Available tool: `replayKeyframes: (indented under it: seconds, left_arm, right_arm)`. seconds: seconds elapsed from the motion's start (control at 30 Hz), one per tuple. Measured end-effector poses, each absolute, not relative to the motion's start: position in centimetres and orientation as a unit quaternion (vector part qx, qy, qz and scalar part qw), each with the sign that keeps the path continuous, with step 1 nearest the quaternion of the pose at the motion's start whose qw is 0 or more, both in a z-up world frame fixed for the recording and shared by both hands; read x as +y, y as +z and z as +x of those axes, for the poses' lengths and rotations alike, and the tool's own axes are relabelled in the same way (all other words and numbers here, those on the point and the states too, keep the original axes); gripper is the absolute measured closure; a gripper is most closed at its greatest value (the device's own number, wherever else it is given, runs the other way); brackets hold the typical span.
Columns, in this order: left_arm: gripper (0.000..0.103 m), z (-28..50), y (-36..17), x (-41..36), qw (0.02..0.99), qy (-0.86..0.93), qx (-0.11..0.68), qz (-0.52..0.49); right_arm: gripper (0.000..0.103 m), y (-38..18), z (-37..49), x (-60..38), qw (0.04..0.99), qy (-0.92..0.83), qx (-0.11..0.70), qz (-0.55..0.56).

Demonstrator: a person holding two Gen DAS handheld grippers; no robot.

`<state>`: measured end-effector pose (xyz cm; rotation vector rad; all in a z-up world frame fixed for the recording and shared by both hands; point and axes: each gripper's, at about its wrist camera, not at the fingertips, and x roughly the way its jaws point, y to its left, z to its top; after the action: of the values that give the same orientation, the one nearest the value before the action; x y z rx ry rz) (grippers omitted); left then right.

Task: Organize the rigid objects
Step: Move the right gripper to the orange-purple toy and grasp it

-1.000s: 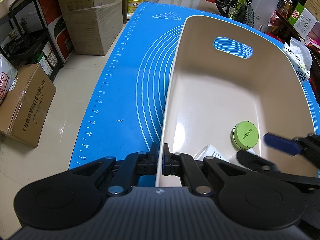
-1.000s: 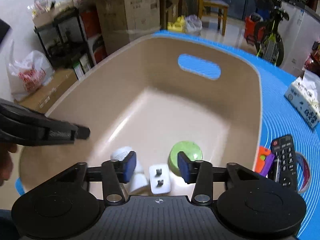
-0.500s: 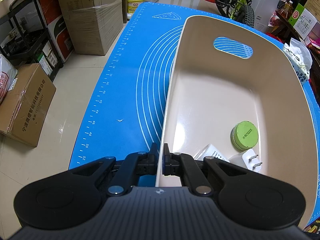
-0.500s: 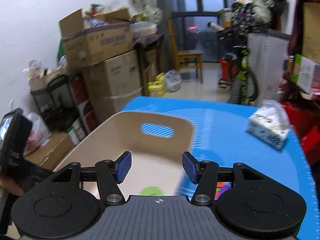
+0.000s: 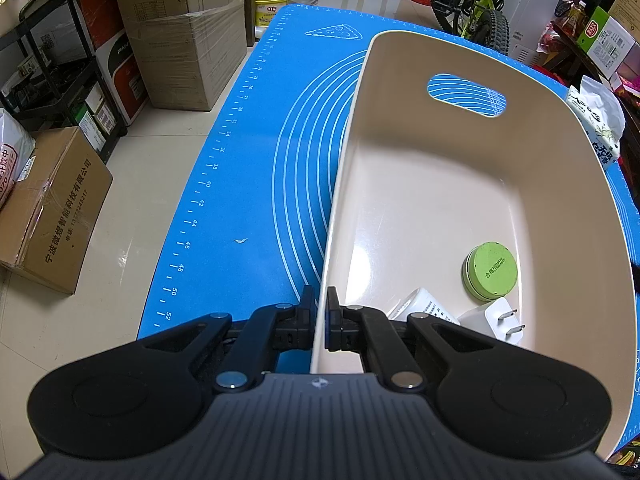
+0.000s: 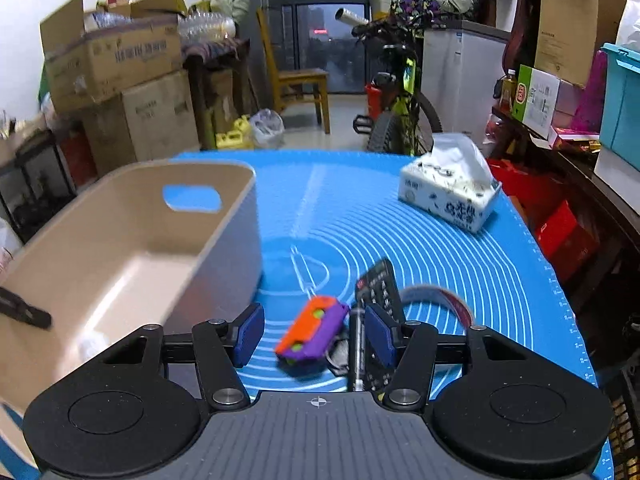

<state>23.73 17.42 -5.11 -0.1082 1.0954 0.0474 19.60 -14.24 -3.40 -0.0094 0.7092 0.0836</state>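
Inside the bin (image 5: 460, 200) lie tin (image 5: 490, 271), charger (image 5: 494, 318); left gripper (image 5: 321, 316) clamps its rim, right gripper (image 6: 314, 334) released over toy (image 6: 312, 330), remote (image 6: 380, 292) left.

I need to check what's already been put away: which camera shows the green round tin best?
The left wrist view. It looks straight down into the beige bin, so the green tin shows sharp and whole on the floor beside the white plug adapter. In the right wrist view the bin's near wall hides the tin.
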Motion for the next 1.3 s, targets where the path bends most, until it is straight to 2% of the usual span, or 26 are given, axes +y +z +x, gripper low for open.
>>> replayKeyframes:
  seconds: [0.33,0.53,1.0,1.03,1.17,1.3]
  left_arm:
    - [0.098,23.7,-5.2,17.5,0.852,0.022,0.521,-0.050]
    - [0.098,23.5,-5.3,17.4,0.852,0.022,0.521,-0.049]
    - [0.098,23.5,-5.3,17.5,0.852,0.023,0.521,-0.048]
    - [0.098,23.5,-5.3,17.5,0.852,0.023,0.521,-0.048]
    - [0.098,23.5,-5.3,17.5,0.852,0.023,0.521,-0.049]
    - [0.098,23.5,-5.2,17.6,0.852,0.022,0.521,-0.050]
  right_arm:
    - [0.038,-7.6,22.7,-12.7,0.927,0.028,0.375,-0.020]
    - [0.044,-8.7,24.2,-12.2,0.923,0.023,0.382,-0.033]
    - [0.045,-10.2,25.8,-12.5,0.924,0.031,0.380,-0.028]
    - [0.052,-10.2,25.8,-12.5,0.924,0.035,0.379,-0.028]
    - [0.061,-10.2,25.2,-12.0,0.926,0.051,0.372,-0.040]
    - [0.062,-9.6,24.1,-11.5,0.933,0.055,0.349,-0.068]
